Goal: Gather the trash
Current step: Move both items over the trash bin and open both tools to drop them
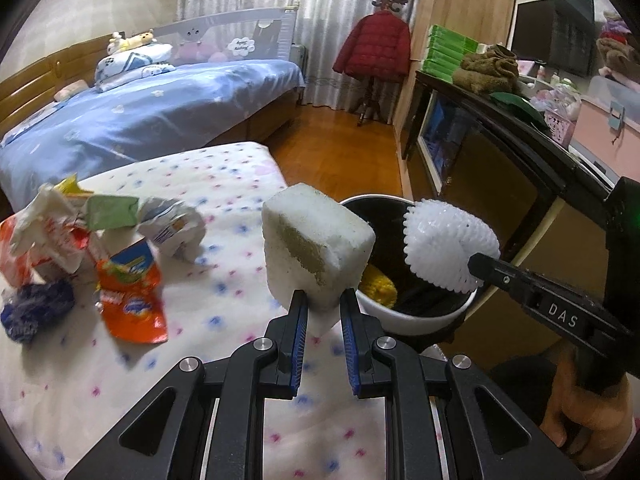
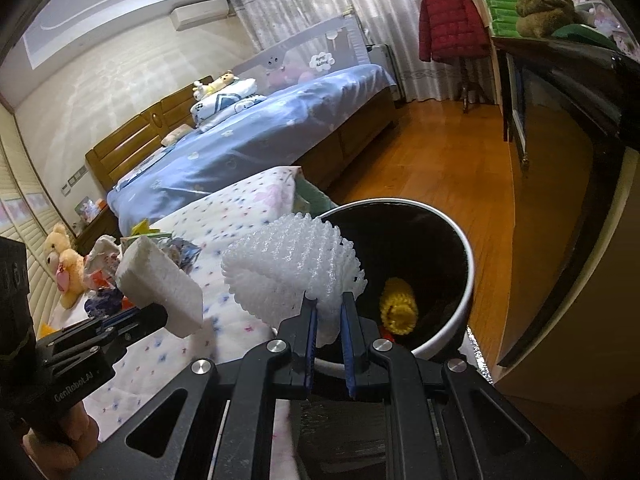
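Floral quilting, white with blue and pink specks, covers the table (image 1: 224, 184) under both of your tools. Beyond your right fingers, at the table's edge, stands the trash bin (image 2: 466, 280), white outside and black inside; a yellow knitted piece (image 2: 398, 306) lies low against its inner wall, and dark shapes beside it are too dim to name.

Your left gripper (image 1: 323, 312) has its fingers pinched narrow on the lower corner of a white foam block (image 1: 316, 240), which stands up from the tips with a brownish patch on the facing side; the bin sits just right of it.

Your right gripper (image 2: 329, 316) is clamped just as narrowly on a white foam net sleeve (image 2: 292, 264), which fans out up and left from the fingers and overlaps the bin's near rim.

Well left of your left fingers, more trash lies heaped on the table: an orange snack pouch (image 1: 134, 300), crumpled white paper (image 1: 172, 228), a green wrapper (image 1: 112, 210), a red-and-white bag (image 1: 36, 244) and a dark blue scrunched piece (image 1: 36, 308).
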The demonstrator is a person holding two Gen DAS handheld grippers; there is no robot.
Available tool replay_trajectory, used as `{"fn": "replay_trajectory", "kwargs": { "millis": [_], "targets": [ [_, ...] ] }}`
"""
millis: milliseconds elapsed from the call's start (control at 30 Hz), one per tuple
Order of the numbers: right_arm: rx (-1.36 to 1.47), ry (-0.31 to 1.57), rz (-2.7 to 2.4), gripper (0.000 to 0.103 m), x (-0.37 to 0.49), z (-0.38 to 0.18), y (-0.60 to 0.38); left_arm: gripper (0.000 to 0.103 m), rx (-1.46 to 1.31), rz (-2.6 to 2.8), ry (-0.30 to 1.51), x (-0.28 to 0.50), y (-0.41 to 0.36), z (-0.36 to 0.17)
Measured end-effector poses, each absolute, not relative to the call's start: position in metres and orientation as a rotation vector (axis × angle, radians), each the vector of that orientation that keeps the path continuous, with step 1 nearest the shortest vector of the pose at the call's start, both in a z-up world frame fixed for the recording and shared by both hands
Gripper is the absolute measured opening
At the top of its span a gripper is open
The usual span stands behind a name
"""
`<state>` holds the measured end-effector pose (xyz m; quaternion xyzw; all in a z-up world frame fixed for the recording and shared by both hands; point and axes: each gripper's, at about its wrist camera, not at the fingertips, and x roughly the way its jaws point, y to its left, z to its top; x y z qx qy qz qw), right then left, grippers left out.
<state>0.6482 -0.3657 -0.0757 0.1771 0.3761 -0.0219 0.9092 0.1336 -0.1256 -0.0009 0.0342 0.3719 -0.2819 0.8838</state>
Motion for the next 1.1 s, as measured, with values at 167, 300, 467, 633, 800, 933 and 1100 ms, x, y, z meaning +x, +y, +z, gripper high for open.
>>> {"fn": "replay_trajectory", "kwargs": {
  "millis": [167, 300, 467, 633, 800, 933, 1100],
  "targets": [
    [0.369, 0.781, -0.062, 0.011, 0.650, -0.078, -0.375, 0.016, 0.084, -0.604, 0.776, 0.137, -0.139, -0.003],
    [0.372, 0.785, -0.076, 0.011, 0.651, -0.080, -0.381, 0.016, 0.085, -0.612, 0.786, 0.142, -0.153, -0.005],
    [0.369, 0.788, -0.090, 0.011, 0.654, -0.082, -0.389, 0.016, 0.092, -0.621, 0.793, 0.147, -0.166, -0.008],
    [0.371, 0.795, -0.102, 0.011, 0.658, -0.084, -0.396, 0.016, 0.093, -0.635, 0.804, 0.155, -0.177, -0.009],
    [0.382, 0.805, -0.118, 0.011, 0.661, -0.087, -0.404, 0.016, 0.092, -0.647, 0.812, 0.163, -0.188, -0.011],
    [0.384, 0.814, -0.125, 0.011, 0.663, -0.089, -0.409, 0.016, 0.100, -0.657, 0.829, 0.170, -0.197, -0.014],
    [0.385, 0.822, -0.130, 0.011, 0.667, -0.090, -0.415, 0.017, 0.108, -0.675, 0.850, 0.175, -0.207, -0.019]
  ]
}}
